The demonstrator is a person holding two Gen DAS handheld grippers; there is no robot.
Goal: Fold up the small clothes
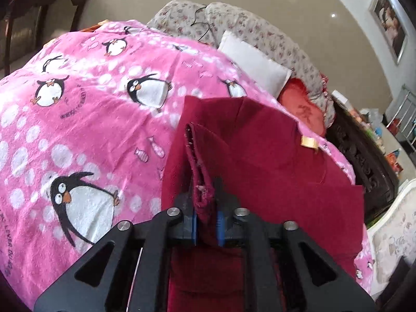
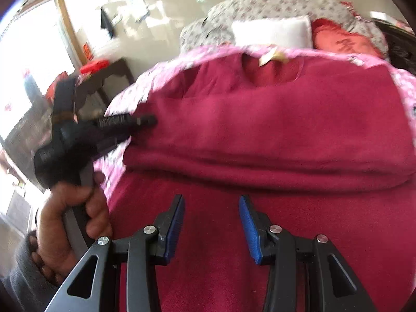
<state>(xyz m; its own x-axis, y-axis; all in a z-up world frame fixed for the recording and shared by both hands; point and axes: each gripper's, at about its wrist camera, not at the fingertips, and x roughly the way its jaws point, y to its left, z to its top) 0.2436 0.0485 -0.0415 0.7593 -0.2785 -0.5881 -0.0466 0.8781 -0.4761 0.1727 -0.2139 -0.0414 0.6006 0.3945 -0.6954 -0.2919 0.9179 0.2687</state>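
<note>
You have a fuzzy, matt dark-red fleece garment (image 1: 273, 161) lying on a soft pink penguin-print terry blanket (image 1: 85, 119), pinched between ribbed blue rubbery pads (image 1: 220, 221) on matt black plastic gripper fingers (image 2: 260, 223) with shiny metal pins (image 1: 173, 211).

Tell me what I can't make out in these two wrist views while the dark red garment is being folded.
- Dark red fleece garment, left wrist view: its near part is hidden under the left gripper, and its type is unclear.
- Left gripper's fingers, right wrist view: blurred by motion and buried in the cloth.
- Yellow label, right wrist view: too small and blurred to read.
- Pink penguin-print blanket: cut off by the frame edges.
</note>
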